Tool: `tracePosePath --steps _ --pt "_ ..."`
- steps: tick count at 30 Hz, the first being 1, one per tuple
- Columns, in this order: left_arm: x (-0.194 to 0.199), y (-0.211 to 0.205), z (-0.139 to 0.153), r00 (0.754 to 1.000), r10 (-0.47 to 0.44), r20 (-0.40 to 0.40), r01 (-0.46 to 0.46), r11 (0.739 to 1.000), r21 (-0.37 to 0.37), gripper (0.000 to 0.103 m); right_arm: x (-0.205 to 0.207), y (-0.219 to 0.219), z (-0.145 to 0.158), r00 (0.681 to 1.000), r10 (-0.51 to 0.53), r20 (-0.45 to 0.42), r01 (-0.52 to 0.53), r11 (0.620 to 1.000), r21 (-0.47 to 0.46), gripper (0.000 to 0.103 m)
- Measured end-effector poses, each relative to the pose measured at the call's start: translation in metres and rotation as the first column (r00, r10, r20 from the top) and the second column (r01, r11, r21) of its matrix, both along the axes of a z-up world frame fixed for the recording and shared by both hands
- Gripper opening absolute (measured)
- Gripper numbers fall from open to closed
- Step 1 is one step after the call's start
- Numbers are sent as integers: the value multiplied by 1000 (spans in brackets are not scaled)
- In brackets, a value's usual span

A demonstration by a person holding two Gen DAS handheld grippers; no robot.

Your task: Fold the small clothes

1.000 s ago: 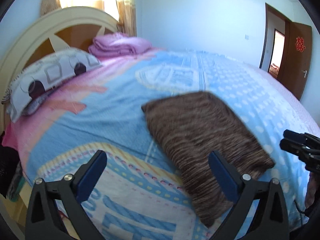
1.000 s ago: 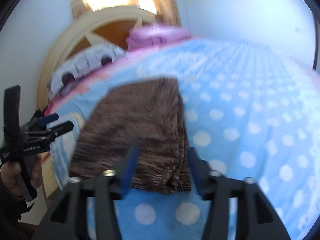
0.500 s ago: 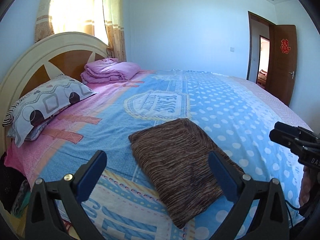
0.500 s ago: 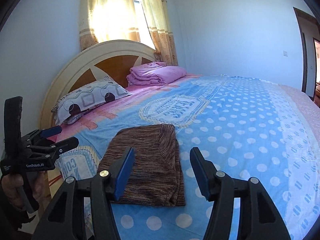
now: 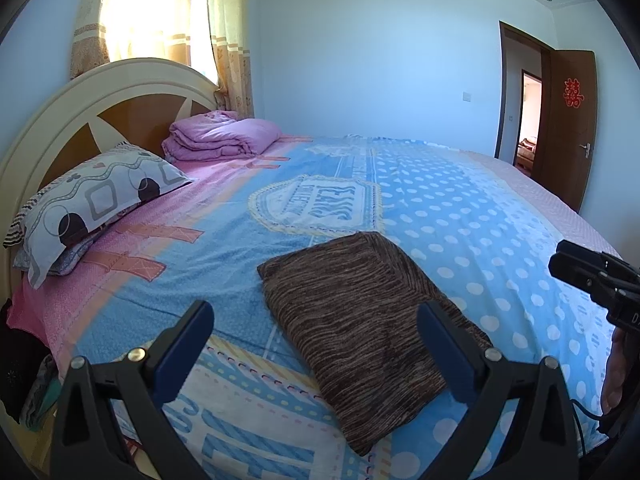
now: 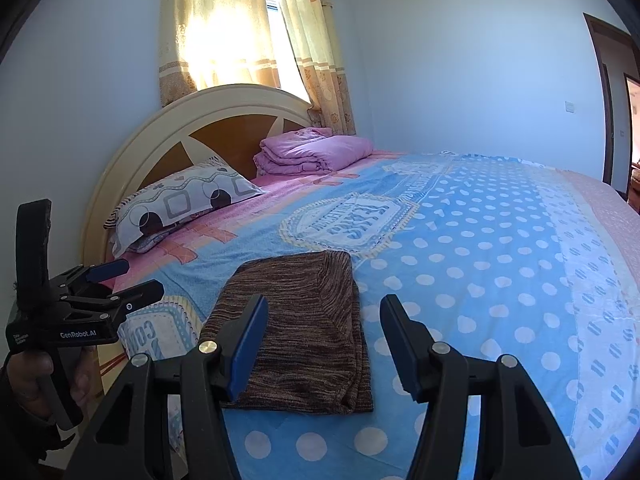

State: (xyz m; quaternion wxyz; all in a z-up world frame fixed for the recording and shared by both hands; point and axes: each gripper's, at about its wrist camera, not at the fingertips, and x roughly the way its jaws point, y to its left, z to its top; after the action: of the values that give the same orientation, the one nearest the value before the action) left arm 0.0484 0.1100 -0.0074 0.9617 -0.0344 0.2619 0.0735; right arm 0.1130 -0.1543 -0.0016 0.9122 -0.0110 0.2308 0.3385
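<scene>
Since both my left gripper (image 5: 316, 350) and right gripper (image 6: 324, 344) hang open and empty, a careless dip could snag the folded brown knit (image 6: 296, 332) and undo it.

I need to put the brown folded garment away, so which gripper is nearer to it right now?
Roughly equal, perhaps the right. The right gripper hangs open above the near edge of the brown folded garment; the left gripper hangs open above its near corner. Neither touches it.
</scene>
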Motion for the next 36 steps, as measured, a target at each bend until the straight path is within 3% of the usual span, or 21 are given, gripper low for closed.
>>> tracePosePath --steps 36 --pt "2 -2 -7 1000 -3 -22 3 1000 -9 103 -2 -5 2 1000 -10 23 9 1000 28 64"
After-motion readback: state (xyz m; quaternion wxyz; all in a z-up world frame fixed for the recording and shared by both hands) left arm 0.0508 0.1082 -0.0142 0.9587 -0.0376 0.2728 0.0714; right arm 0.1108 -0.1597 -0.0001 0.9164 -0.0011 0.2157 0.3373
